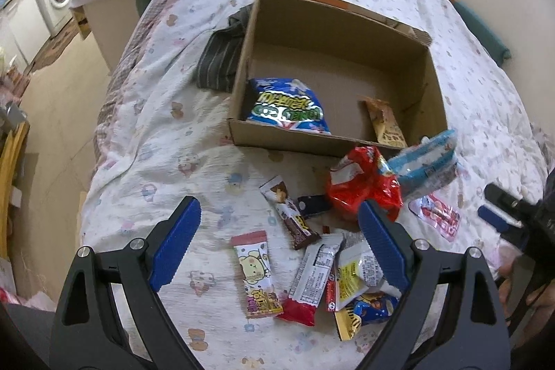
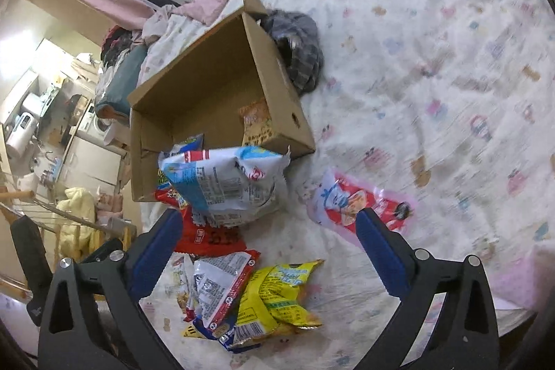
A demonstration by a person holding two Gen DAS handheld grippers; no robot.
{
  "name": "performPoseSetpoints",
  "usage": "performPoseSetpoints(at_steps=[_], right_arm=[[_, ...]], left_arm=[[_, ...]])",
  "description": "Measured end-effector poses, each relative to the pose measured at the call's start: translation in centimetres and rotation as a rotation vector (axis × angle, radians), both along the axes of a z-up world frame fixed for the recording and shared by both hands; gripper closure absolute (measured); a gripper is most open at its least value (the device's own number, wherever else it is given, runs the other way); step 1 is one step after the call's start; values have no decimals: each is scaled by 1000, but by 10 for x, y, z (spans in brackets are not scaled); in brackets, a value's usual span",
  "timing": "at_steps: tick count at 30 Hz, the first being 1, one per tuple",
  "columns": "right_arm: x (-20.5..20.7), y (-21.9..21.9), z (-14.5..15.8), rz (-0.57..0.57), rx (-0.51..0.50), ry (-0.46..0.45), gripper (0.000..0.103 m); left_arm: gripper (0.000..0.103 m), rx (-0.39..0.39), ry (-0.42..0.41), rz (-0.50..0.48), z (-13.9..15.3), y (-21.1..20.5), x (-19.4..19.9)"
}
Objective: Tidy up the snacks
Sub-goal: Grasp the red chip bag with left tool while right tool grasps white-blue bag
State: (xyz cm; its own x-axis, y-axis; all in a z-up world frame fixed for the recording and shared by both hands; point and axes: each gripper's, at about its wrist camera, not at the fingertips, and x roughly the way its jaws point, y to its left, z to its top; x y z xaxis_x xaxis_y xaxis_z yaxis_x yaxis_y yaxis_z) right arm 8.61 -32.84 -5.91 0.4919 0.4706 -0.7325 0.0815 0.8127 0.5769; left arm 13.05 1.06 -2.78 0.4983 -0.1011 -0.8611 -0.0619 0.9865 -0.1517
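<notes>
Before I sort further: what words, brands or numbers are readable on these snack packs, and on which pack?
Nothing reads clearly enough to quote.
Blue-green bag in the cardboard box: large lettering, upside down, not legible.
Red bag: white characters, blurred.
White-and-blue bag: fine print and barcode, too small.
Yellow bag: print blurred.

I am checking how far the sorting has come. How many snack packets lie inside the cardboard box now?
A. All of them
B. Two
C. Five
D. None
B: the left wrist view shows only the blue-and-green bag and a small orange packet inside the cardboard box; the other snacks lie on the bedspread.
</notes>
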Motion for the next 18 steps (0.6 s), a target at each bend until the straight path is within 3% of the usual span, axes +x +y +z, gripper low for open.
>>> performPoseSetpoints(at_steps=[6,9,11,15,18], right_arm=[[19,38,-9,71,-29,-13,0],[34,56,-16,82,10,13,0],[45,69,-20,103,-36,15,0],[59,84,-35,87,-128,66,0],[65,79,-40,41,-101,88,0]], left_arm=[[13,-29,12,41,-3,16,2],[13,-21,13,49,-4,21,2],[13,-25,16,55,-5,24,2],[13,-32,22,75,-7,33,2],[13,-28,22,83,-8,38,2]])
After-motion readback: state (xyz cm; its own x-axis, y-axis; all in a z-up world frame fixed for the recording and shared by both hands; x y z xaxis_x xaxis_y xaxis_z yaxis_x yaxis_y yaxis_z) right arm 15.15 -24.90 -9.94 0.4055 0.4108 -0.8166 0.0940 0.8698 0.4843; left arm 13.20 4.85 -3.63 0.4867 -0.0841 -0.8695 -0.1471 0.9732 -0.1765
